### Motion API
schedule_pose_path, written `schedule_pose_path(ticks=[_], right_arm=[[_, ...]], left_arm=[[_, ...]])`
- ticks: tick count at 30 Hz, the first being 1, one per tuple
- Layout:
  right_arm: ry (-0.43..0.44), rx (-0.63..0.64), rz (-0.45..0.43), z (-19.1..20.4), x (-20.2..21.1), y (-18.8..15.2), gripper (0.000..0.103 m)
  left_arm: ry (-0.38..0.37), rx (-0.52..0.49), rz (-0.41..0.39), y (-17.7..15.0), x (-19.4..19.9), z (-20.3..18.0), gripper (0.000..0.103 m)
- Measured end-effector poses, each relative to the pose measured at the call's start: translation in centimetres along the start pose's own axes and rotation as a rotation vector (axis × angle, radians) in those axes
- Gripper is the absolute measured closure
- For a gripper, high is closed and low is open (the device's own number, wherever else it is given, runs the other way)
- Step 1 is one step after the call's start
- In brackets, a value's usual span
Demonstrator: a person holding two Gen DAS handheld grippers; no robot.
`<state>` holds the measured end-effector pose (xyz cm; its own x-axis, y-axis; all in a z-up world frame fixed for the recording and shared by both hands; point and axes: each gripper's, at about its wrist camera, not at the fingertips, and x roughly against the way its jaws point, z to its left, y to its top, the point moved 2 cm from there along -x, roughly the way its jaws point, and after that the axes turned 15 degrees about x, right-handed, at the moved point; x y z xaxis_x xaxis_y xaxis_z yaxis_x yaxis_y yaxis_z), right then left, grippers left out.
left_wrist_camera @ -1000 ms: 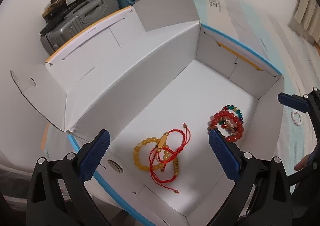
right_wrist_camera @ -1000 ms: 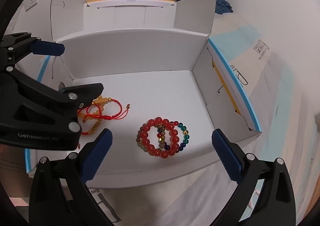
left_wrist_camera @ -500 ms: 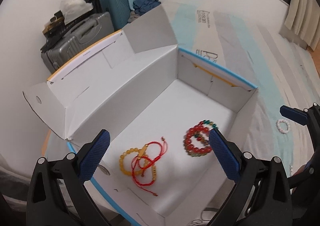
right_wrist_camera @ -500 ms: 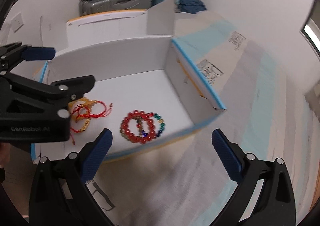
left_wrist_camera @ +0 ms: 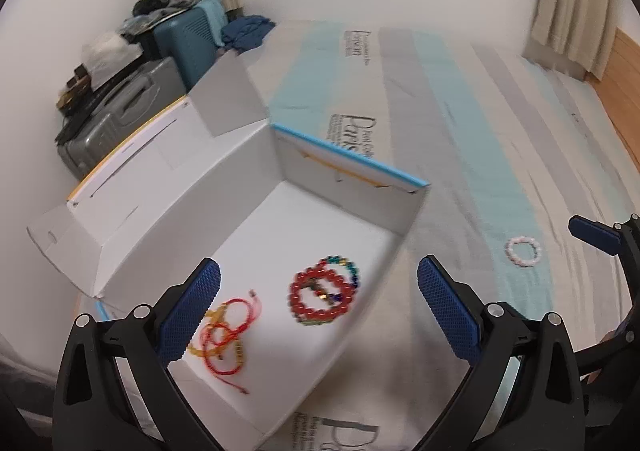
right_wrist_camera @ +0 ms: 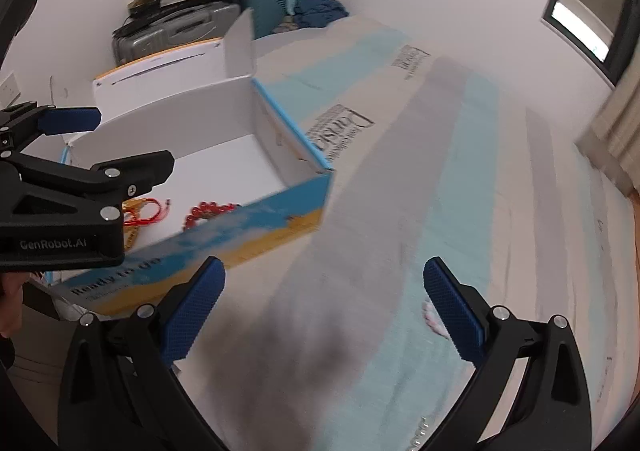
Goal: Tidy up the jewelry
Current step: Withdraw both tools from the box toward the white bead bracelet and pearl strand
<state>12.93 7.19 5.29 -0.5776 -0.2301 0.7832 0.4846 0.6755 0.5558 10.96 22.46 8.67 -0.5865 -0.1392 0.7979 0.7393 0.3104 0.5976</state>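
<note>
Both claws, left (left_wrist_camera: 318, 309) and right (right_wrist_camera: 323, 309), gape wide and hold nothing, presumably readied for the next pickup. Red bracelets (left_wrist_camera: 322, 297) and cord bracelets (left_wrist_camera: 224, 333) lie gathered in the box (left_wrist_camera: 352, 169). Beyond its right wall, a white bracelet (left_wrist_camera: 523, 252) lies loose on the bed (left_wrist_camera: 460, 123), probably the next target.

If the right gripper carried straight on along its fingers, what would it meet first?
Probably the striped bedsheet: the open right gripper points past the box, with nothing between its fingers; the white bracelet sits off-line beside its right finger. Depth is uncertain.
</note>
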Motion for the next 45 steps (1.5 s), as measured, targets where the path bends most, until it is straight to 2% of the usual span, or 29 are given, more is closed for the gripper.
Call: schedule_pose_path(ticks=[13, 24, 35, 45], right_arm=[[-0.062, -0.122, 0.04, -7.6, 1.5, -7.0, 0.007], [-0.075, -0.204, 0.091, -11.4, 1.1, -13.0, 0.007], [-0.058, -0.287, 0.159, -12.5, -1.2, -18.5, 0.007], [-0.004, -0.334, 0.232, -11.2, -4.0, -22.9, 0.015]], left_arm=[[-0.046, -0.071, 0.013, -1.5, 0.0, -7.9, 0.006], [-0.086, -0.133, 0.078, -3.7, -3.0, -13.6, 0.006], [-0.121, -0.188, 0.161, -5.3, -7.9, -18.3, 0.007], [-0.14, -0.23, 0.242, -7.0, -12.8, -22.5, 0.01]])
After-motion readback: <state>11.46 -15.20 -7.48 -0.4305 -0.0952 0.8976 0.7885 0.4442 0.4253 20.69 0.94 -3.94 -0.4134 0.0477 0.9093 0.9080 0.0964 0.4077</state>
